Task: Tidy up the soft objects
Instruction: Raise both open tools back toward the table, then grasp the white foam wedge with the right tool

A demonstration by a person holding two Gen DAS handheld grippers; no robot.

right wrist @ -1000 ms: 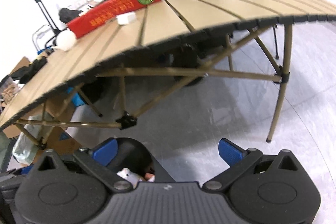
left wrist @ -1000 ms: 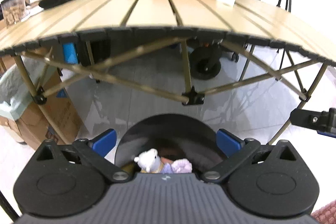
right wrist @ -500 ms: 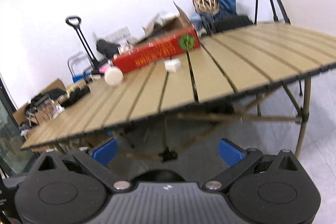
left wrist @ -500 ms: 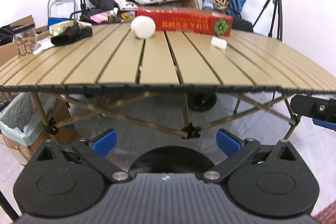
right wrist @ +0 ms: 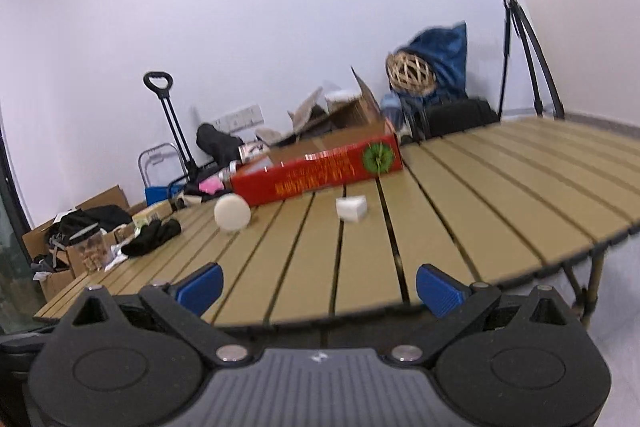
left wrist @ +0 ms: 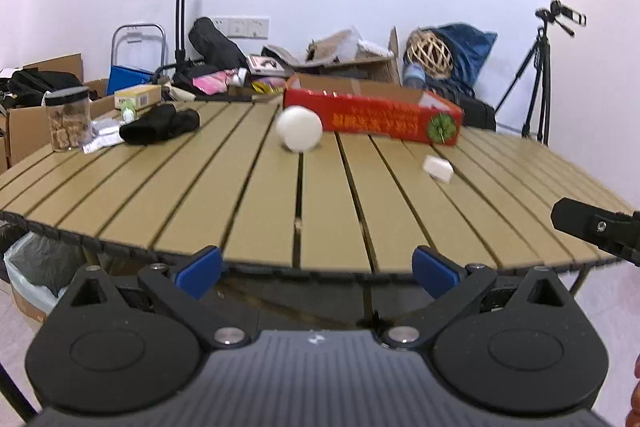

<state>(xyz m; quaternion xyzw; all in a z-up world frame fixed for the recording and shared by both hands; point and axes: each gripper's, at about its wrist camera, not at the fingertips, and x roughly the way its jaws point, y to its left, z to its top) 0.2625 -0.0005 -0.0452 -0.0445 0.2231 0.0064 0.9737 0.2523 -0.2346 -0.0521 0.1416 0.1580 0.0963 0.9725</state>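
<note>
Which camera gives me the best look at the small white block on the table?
The right wrist view: the small white block sits near the middle of the picture, two faces visible, in front of the red box. The left wrist view shows it off to the right, blurrier.

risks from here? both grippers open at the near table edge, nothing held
1. The white ball is round and lies loose on the slatted table; a glancing touch from the left gripper could roll it away.
2. The white block sits close to the red box; the right gripper may bump the box when reaching.
</note>
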